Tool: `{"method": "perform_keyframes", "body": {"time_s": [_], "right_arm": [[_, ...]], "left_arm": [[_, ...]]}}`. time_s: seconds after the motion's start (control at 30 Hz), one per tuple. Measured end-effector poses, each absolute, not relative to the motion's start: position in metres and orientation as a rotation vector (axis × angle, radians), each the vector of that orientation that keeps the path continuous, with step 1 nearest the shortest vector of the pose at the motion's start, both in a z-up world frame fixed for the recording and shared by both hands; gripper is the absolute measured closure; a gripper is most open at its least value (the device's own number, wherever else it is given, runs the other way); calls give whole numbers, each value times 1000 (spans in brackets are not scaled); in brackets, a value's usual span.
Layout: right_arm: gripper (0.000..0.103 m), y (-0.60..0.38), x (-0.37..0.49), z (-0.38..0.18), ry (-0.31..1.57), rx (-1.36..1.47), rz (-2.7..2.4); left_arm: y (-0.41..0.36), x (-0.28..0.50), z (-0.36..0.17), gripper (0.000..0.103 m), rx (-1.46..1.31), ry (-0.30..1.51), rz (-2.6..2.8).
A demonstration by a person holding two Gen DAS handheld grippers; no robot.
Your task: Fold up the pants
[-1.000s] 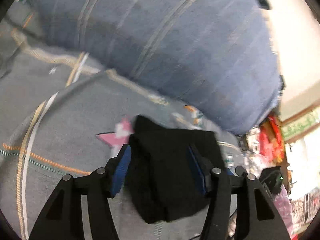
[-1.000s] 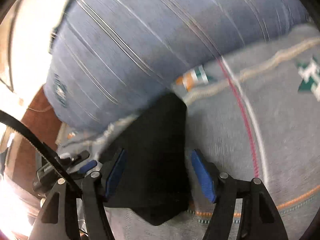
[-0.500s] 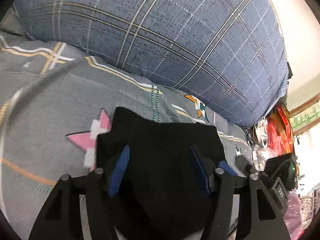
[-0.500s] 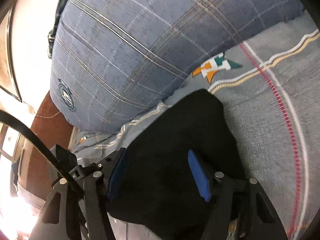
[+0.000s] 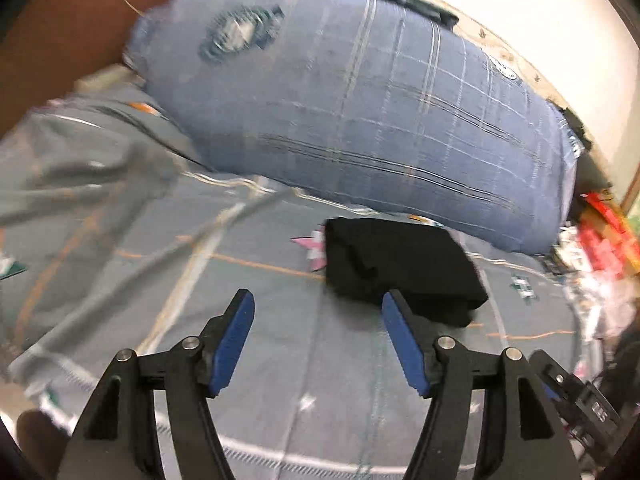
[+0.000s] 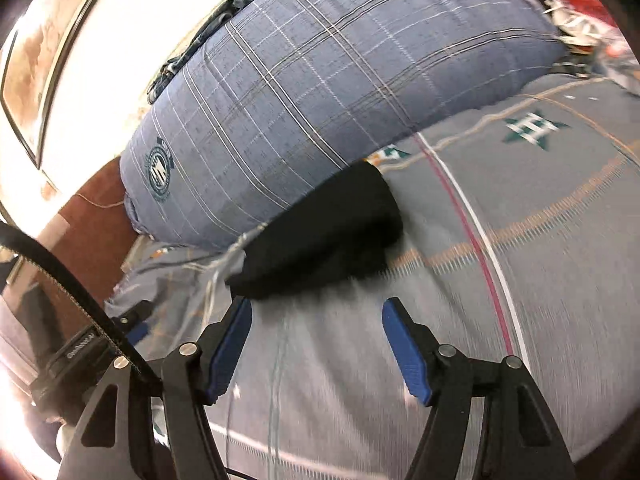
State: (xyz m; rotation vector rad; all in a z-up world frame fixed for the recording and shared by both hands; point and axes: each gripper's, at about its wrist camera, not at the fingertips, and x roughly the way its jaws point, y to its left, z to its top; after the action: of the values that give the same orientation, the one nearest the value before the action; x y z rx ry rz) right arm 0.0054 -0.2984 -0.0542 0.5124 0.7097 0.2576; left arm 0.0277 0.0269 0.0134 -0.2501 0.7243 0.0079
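Folded black fabric pants (image 5: 400,268) lie frame centre on grey patterned bedsheet (image 5: 280,360), apparently touching blue plaid pillow (image 5: 360,100). Left gripper (image 5: 318,308) opening, empty. Right gripper (image 6: 316,312) opening, empty.

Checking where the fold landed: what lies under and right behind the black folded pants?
The black folded pants rest on the grey patterned bedsheet, partly covering its pink star print. A blue plaid pillow sits right behind. Sheet beneath is hidden.

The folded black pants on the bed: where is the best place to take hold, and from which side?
Probably the near edge of the folded black pants, coming in low from the front. The blue plaid pillow crowds the far side, and the near edge sits free on the grey bedsheet.
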Motion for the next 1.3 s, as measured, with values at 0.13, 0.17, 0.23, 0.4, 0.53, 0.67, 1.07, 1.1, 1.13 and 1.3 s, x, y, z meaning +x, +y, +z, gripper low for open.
{"method": "perform_keyframes", "body": {"time_s": [0.13, 0.17, 0.23, 0.4, 0.53, 0.67, 1.07, 1.1, 1.13, 1.3], "right_arm": [[30, -280, -29, -56, 692, 427, 186], [30, -276, -35, -56, 688, 411, 175], [30, -270, -51, -54, 682, 379, 158], [29, -258, -78, -50, 685, 345, 158], [27, -255, -92, -45, 676, 331, 170], [23, -259, -100, -42, 670, 337, 154], [23, -254, -102, -51, 713, 313, 134], [23, -253, -102, -52, 716, 310, 135], [23, -252, -102, -53, 718, 304, 136], [23, -247, -101, -55, 728, 289, 141]], "left_arm": [[13, -13, 28, 28, -139, 638, 113], [12, -22, 32, 20, -123, 621, 128], [5, -40, 42, 7, -108, 581, 167], [-7, -83, 73, 4, -109, 494, 149], [-16, -102, 90, 4, -66, 435, 145], [-19, -107, 91, 3, -66, 444, 137], [-23, -98, 65, 3, -73, 552, 97], [-23, -98, 64, 3, -75, 557, 101], [-21, -97, 62, 3, -77, 563, 106], [-19, -95, 58, 3, -66, 576, 125]]}}
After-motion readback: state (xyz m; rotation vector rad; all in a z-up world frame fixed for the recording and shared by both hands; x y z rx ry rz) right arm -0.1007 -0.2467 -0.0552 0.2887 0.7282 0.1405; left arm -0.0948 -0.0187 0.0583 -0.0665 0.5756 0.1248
